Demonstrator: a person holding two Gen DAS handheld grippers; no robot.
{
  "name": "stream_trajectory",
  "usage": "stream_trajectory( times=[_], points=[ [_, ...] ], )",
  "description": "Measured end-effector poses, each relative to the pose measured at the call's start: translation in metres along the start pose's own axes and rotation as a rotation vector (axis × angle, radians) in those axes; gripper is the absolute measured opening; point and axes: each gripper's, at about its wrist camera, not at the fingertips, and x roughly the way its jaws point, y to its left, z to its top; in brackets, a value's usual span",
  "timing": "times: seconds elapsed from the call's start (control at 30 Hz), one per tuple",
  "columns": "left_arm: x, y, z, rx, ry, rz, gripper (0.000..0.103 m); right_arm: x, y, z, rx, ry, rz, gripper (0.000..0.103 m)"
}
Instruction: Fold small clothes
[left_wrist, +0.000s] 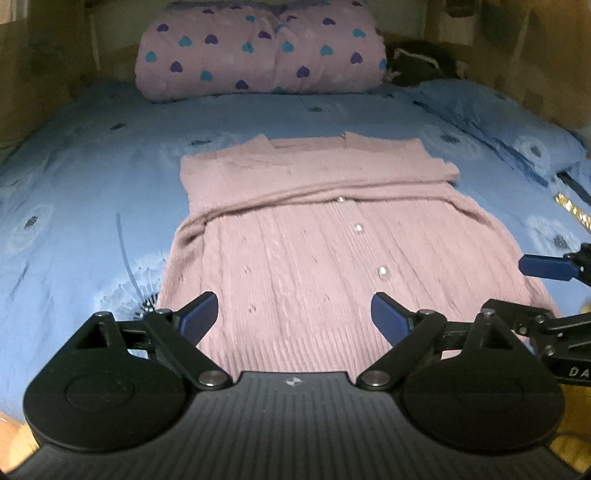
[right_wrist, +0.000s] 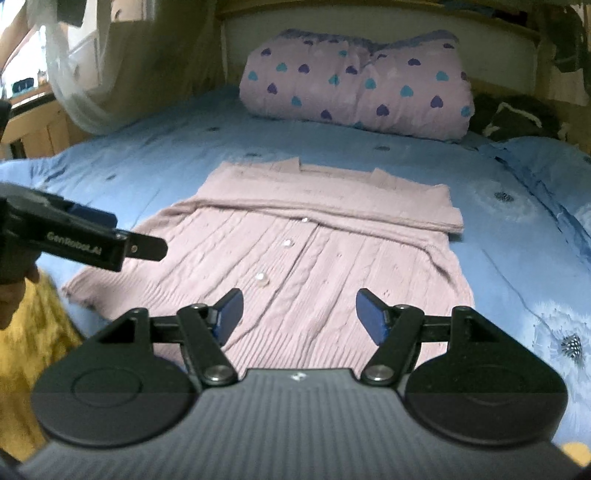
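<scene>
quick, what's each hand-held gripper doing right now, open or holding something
left hand-held gripper: open, holding nothing, over the pink cardigan
right hand-held gripper: open, holding nothing, over the same cardigan

The cardigan (left_wrist: 314, 243) lies mid-bed (left_wrist: 92, 184), hem at the near edge; the rolled quilt (left_wrist: 258, 51) sits behind it at the head.

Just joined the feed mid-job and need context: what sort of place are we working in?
Most likely a bedroom. The pink cardigan lies on a bed with a blue sheet, a rolled heart-print quilt at the far end and a blue pillow beside it.
</scene>
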Motion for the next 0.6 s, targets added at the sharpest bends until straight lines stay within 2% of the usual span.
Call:
stream_trajectory(
  times=[0.23, 0.6],
  points=[
    [-0.003, -0.007, -0.021, 0.076, 0.05, -0.016, 0.096, -0.001, 0.014, -0.017, -0.054, 0.077, 0.003, 0.069],
    [-0.001, -0.012, -0.042, 0.144, 0.085, 0.0, 0.097, -0.001, 0.017, -0.039, -0.089, 0.129, -0.014, 0.069]
  ],
)
